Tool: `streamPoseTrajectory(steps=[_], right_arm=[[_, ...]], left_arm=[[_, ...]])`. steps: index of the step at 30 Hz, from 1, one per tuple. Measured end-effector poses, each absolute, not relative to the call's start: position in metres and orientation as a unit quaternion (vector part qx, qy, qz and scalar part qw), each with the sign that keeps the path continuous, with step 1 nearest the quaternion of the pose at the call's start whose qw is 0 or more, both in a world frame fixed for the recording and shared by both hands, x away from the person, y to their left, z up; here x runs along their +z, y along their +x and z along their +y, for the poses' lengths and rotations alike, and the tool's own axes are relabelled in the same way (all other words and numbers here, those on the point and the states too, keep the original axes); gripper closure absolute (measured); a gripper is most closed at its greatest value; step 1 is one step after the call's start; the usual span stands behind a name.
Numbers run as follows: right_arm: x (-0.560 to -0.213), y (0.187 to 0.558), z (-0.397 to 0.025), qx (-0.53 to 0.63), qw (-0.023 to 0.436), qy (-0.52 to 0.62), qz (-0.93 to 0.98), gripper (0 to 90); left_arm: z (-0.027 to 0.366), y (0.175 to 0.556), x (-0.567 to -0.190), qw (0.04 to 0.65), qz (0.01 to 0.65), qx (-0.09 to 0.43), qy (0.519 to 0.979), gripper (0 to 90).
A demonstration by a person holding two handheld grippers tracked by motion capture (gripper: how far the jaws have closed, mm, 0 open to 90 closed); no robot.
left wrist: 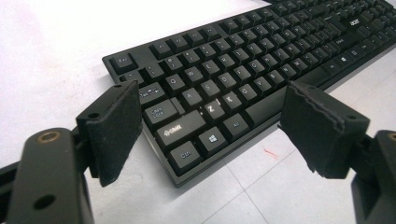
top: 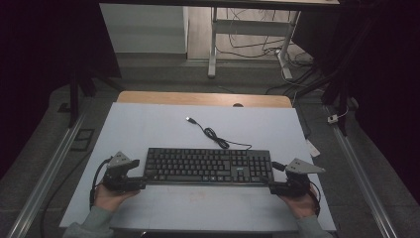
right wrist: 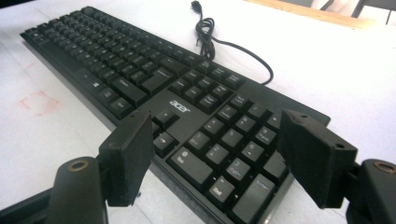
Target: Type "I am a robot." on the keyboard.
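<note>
- A white tabletop (top: 148, 129) carried a black keyboard (top: 208, 166), lying lengthwise near its front edge; a bare wooden strip showed at the far side.
- The keyboard's cable (top: 213, 134) coiled behind it, its plug loose on the surface.
- The left gripper (left wrist: 210, 121) stood spread wide at the keyboard's left corner, fingers (left wrist: 114, 130) gripping nothing.
- The right gripper (right wrist: 215, 154) gaped likewise around the number-pad corner, holding nothing.
- Faint red marks, possibly ink, stained the white surface.
- Beyond, the room was dark; desk legs (top: 213, 44) and floor cables showed.
</note>
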State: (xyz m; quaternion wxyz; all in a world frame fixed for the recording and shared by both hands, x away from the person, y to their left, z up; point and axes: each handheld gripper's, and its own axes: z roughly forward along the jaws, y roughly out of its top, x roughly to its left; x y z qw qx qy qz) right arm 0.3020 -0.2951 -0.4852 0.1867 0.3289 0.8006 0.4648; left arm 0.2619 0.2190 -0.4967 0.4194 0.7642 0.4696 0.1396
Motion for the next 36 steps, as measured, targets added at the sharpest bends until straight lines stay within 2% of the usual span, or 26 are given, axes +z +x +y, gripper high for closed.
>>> streamPoseTrajectory(steps=[14, 23, 26, 36], right_arm=[[-0.478, 0.306, -0.271, 0.475, 0.176, 0.321, 0.800, 31.3], [-0.473, 0.314, -0.249, 0.476, 0.163, 0.315, 0.805, 37.9], [-0.471, 0.317, -0.239, 0.472, 0.162, 0.312, 0.808, 44.3], [-0.466, 0.323, -0.206, 0.465, 0.157, 0.284, 0.824, 75.1]], left_arm=[[0.217, 0.261, -0.495, 0.424, 0.466, 0.140, 0.764, 28.1], [0.214, 0.262, -0.496, 0.423, 0.463, 0.138, 0.766, 32.5], [0.213, 0.262, -0.496, 0.423, 0.462, 0.138, 0.767, 34.2], [0.212, 0.262, -0.497, 0.424, 0.457, 0.138, 0.770, 43.3]])
